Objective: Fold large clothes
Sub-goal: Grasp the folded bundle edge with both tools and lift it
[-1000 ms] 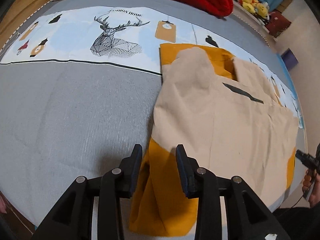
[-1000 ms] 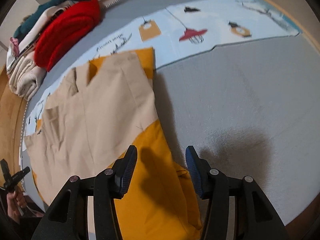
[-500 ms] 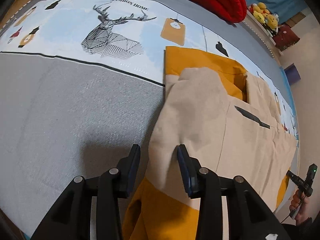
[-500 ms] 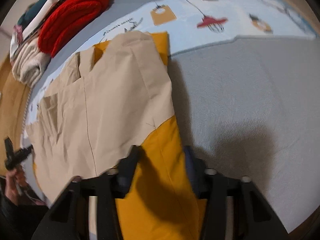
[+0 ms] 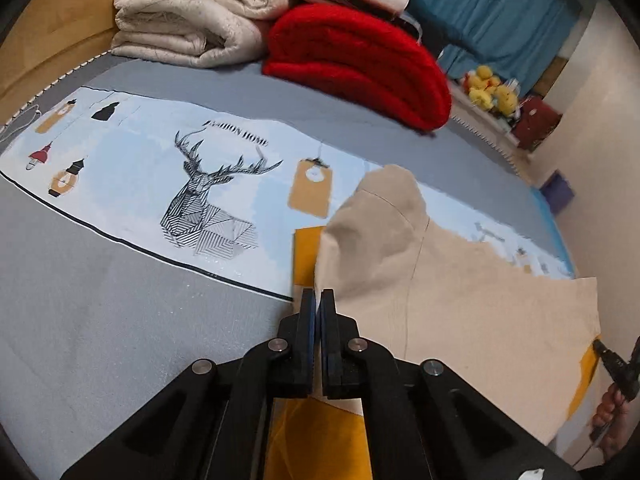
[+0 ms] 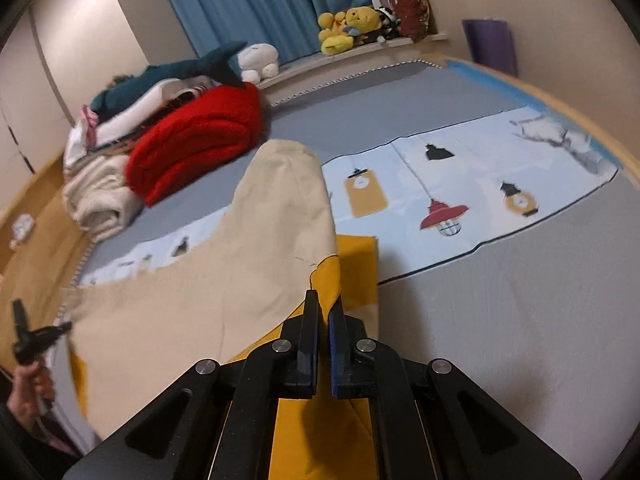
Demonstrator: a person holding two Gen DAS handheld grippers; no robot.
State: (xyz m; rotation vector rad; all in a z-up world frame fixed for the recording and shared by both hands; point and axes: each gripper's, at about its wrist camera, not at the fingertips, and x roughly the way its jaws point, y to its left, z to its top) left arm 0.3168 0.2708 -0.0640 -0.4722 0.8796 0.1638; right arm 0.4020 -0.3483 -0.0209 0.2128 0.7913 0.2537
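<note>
A large beige and mustard-yellow garment point(image 5: 460, 304) lies on the bed, and also shows in the right wrist view point(image 6: 224, 280). My left gripper point(image 5: 317, 300) is shut on the garment's near left edge and lifts it. My right gripper point(image 6: 324, 308) is shut on the near right edge, where yellow cloth rises between the jaws. The beige layer humps up off the bed between the two grippers. Each view shows the other gripper at its side edge.
The bed has a grey sheet point(image 5: 100, 312) with a light-blue printed band and a deer picture point(image 5: 208, 208). A red blanket point(image 5: 360, 60) and cream blanket point(image 5: 192, 16) are stacked at the back. Plush toys point(image 6: 344, 28) sit on a ledge.
Both grippers have closed on the garment's near edge and risen, tilting the views up. The near cloth has lifted off the bed.
</note>
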